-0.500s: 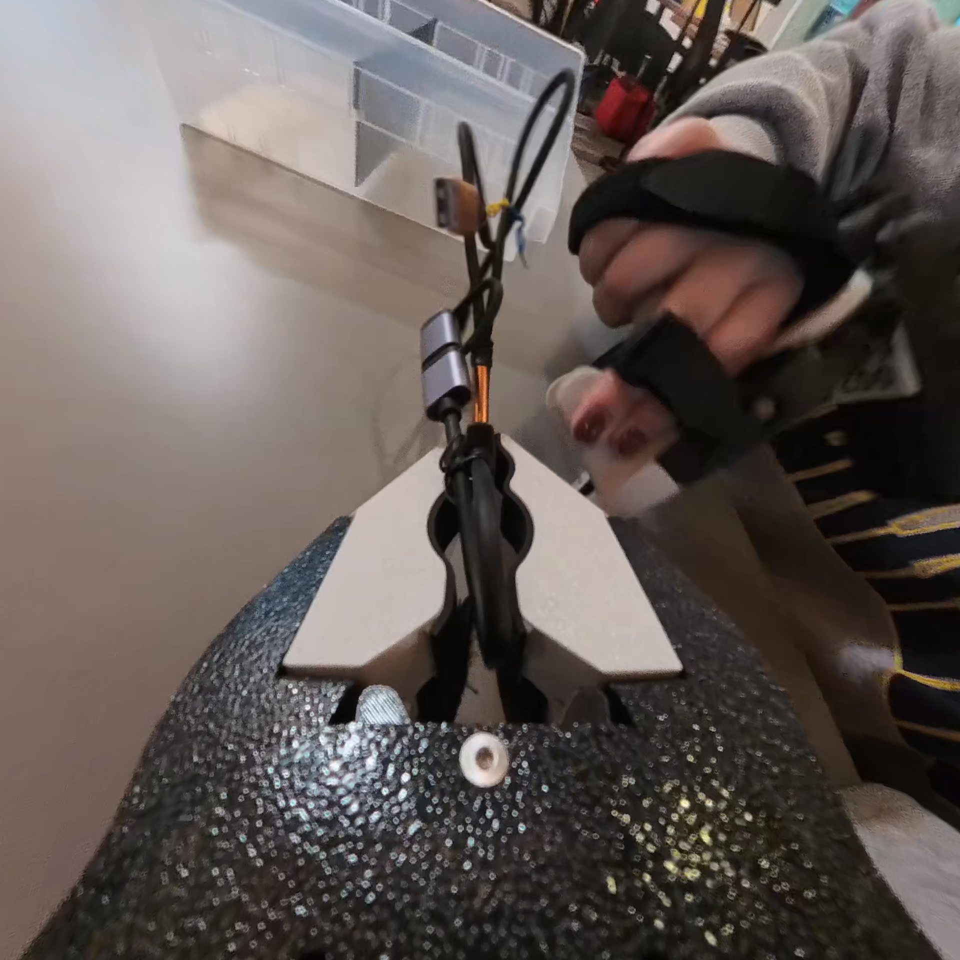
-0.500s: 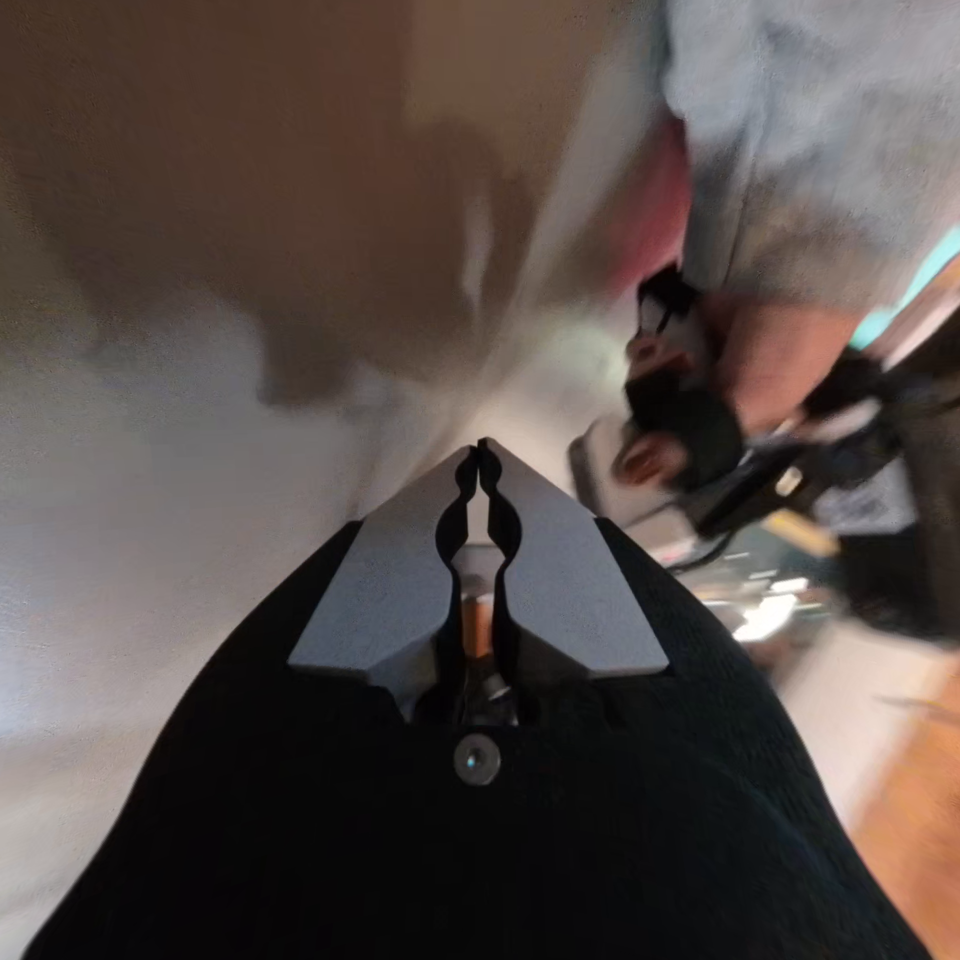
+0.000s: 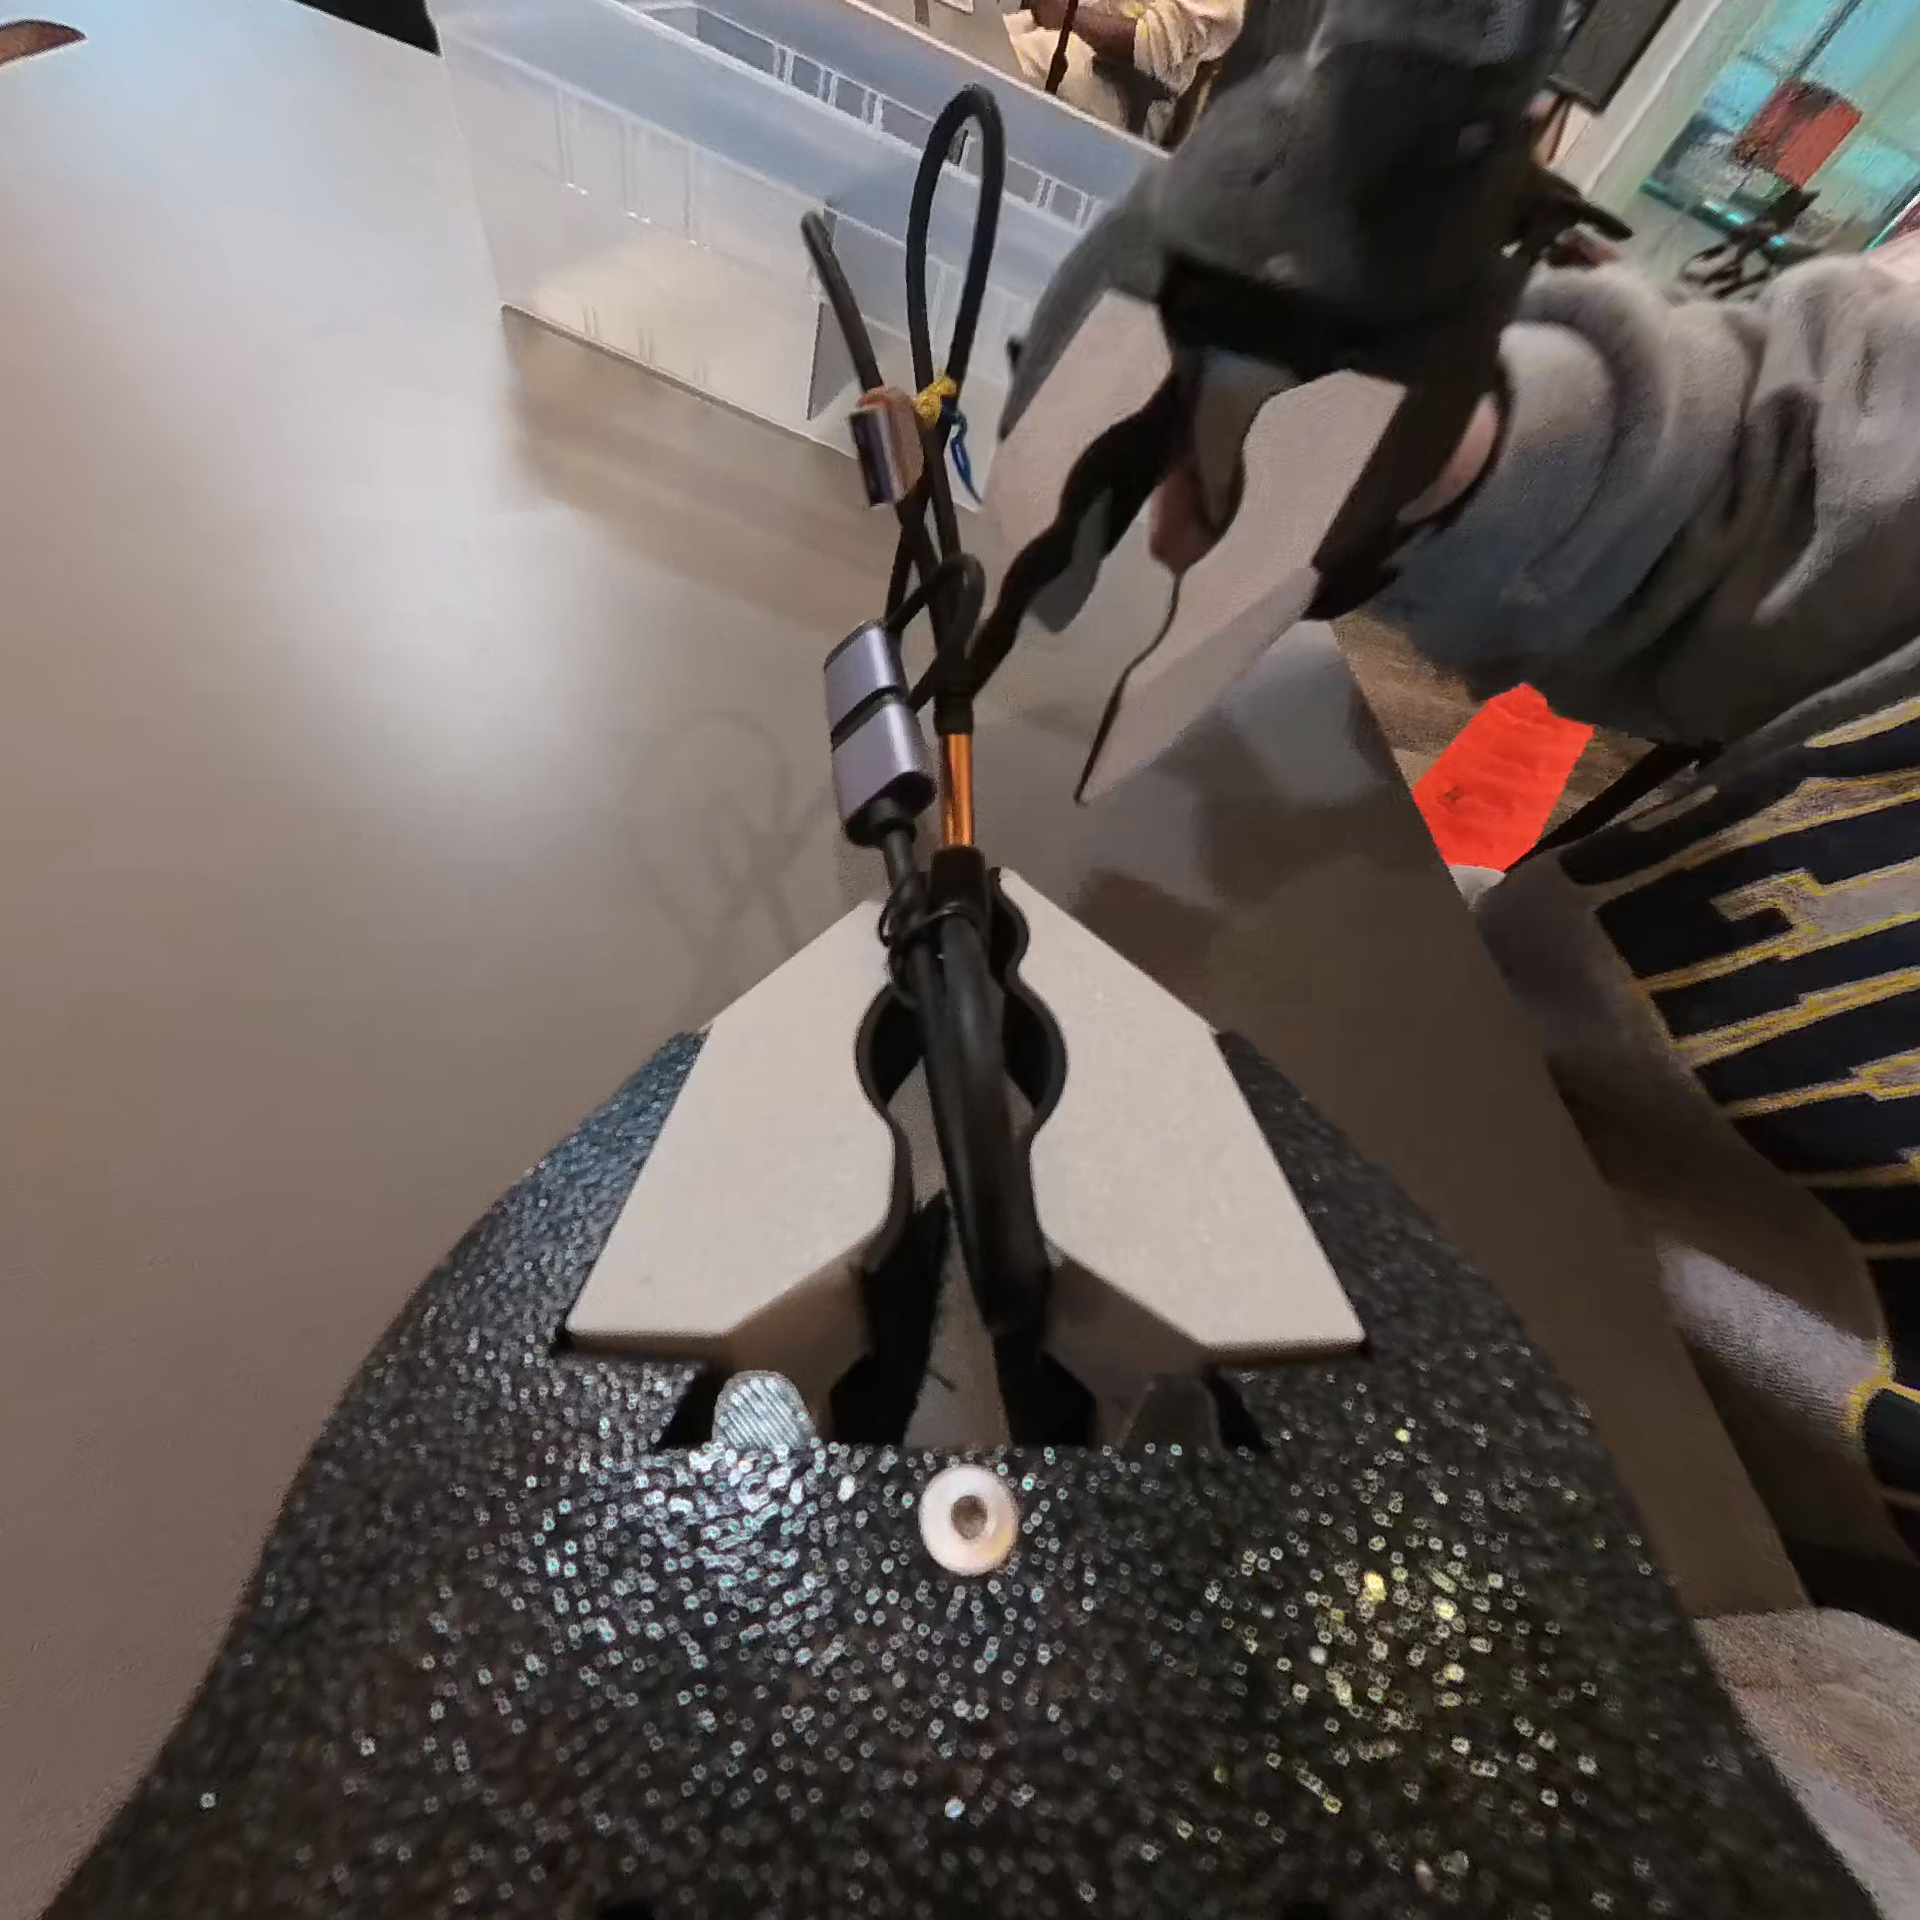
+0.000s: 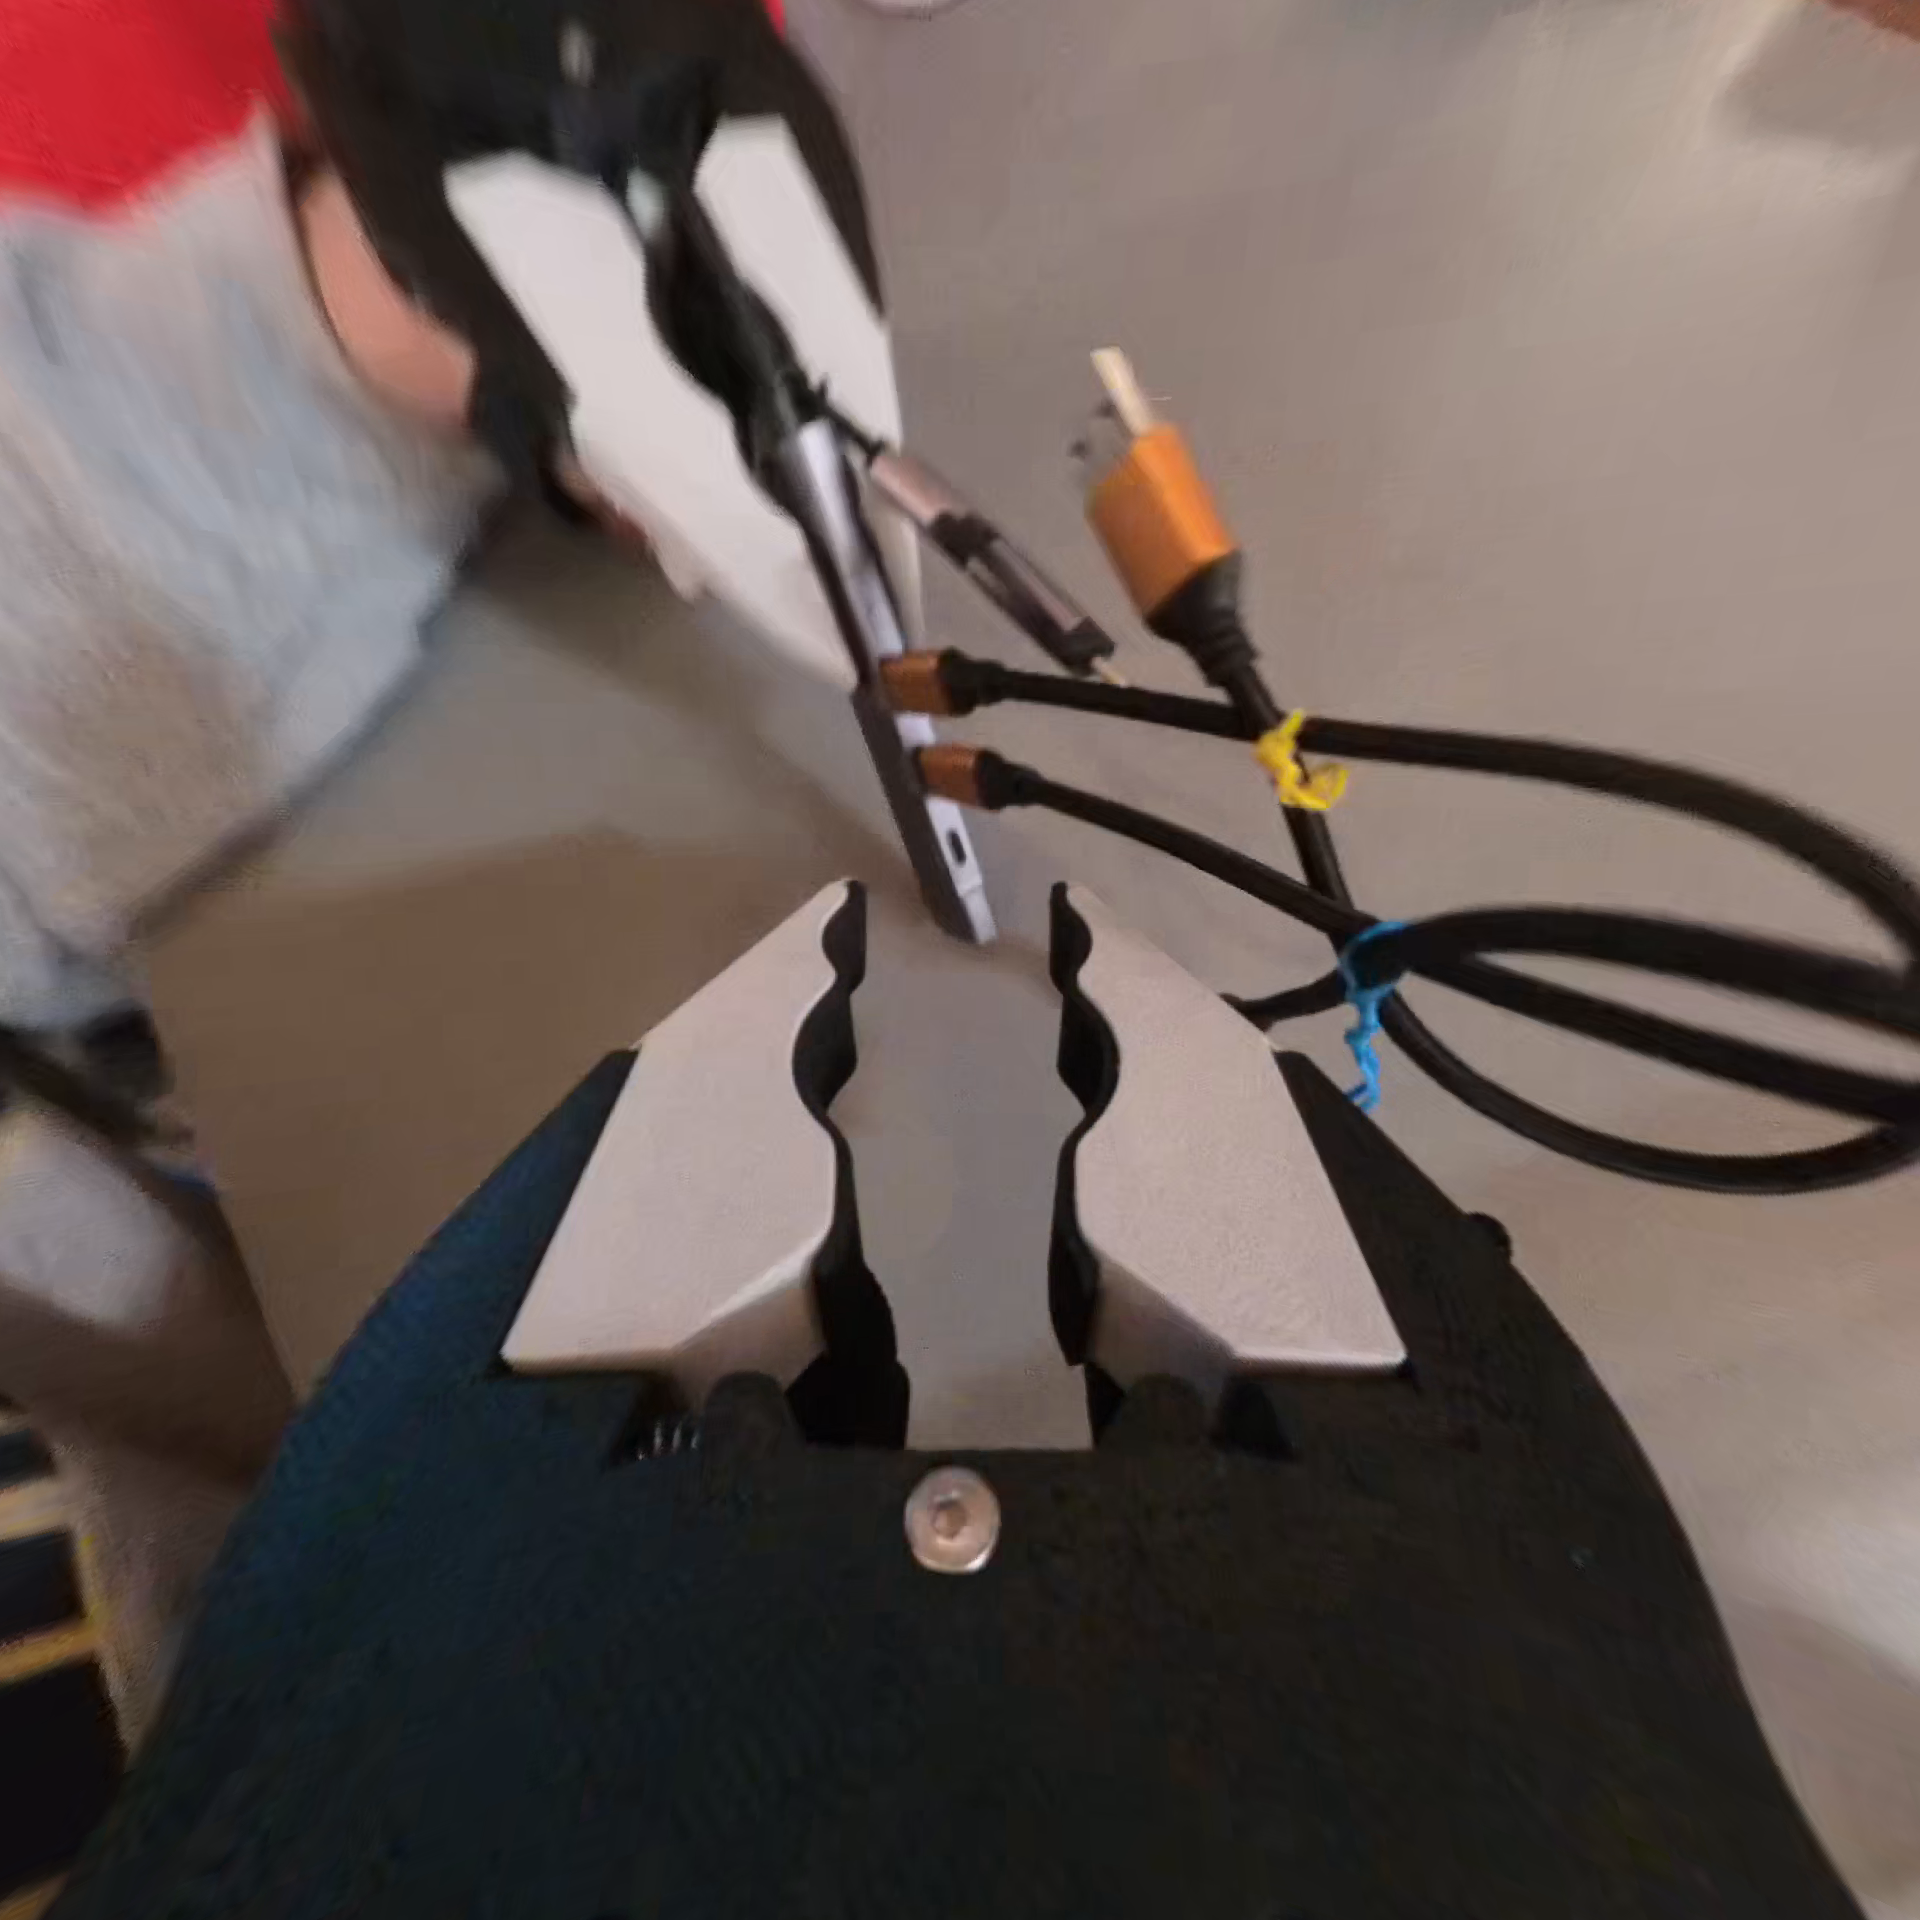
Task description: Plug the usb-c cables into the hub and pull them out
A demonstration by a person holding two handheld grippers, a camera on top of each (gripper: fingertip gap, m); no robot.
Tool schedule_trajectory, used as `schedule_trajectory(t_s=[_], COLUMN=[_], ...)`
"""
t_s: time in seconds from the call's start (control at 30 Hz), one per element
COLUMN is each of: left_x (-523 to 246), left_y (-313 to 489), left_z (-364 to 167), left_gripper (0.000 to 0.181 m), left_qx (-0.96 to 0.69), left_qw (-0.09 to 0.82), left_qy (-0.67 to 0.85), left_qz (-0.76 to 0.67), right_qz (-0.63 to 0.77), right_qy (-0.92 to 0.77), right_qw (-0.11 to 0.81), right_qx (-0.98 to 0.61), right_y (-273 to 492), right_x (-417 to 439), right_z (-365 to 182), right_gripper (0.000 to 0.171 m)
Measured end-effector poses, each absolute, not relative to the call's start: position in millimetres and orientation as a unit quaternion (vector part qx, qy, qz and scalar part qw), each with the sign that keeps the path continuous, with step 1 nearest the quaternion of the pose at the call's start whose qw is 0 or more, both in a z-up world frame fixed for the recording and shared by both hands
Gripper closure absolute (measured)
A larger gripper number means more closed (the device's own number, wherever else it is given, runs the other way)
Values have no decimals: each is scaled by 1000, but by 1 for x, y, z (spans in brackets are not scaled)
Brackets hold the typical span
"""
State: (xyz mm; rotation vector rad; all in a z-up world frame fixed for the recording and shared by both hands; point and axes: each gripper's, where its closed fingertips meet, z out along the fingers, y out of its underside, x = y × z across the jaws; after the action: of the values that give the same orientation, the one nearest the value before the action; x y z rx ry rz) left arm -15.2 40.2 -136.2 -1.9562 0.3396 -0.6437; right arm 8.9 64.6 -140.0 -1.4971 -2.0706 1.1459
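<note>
Hub (image 4: 914, 769): thin grey bar held off the table (image 4: 1455, 312), its free end just ahead of the right gripper's (image 4: 956, 904) fingertips and its far end at the left gripper's (image 3: 956, 883) tips.
Left fingers: clamped on the hub's own black lead, which runs back between them.
Right fingers: spread apart, nothing between them, closing in fast judging by the blur.
Cables: two orange-collared usb-c plugs (image 4: 920, 681) sit in the hub's side ports, to the right of the right fingertips; a yellow tie (image 4: 1294, 774) and a blue tie (image 4: 1361, 977) bundle the black cords.
Loose end: larger orange plug (image 4: 1158, 520) hangs free, well beyond the fingertips.
Step, as I read it: pulling out.
Doing it well: pinch one orange collar, not the cord, pull straight along the port, left hand bracing.
</note>
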Motion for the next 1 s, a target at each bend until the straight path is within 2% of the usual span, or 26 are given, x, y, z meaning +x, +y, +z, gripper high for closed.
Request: schedule_trajectory(t_s=[0.03, 0.17, 0.27, 0.7, 1.0], left_x=[-15, -15, -15, -16, -17], left_y=[40, 39, 38, 37, 37], left_z=[-136, -137, -137, -138, -138], left_gripper=[173, 174, 174, 173, 174], left_qx=[-809, -807, -806, -803, -803], left_qw=[503, 505, 506, 505, 505], left_qy=[140, 143, 145, 147, 147], left_qz=[-268, -270, -271, -279, -282], right_qz=[449, 585, 613, 596, 595], right_qy=[-694, -588, -579, -630, -627], right_qw=[157, 140, 154, 179, 160], right_qx=[-540, -541, -516, -464, -477], right_y=[63, 60, 61, 58, 59], right_x=[5, -9, -11, -11, -13], right_z=[-138, -125, -124, -125, -130], right_gripper=[137, 151, 164, 165, 164])
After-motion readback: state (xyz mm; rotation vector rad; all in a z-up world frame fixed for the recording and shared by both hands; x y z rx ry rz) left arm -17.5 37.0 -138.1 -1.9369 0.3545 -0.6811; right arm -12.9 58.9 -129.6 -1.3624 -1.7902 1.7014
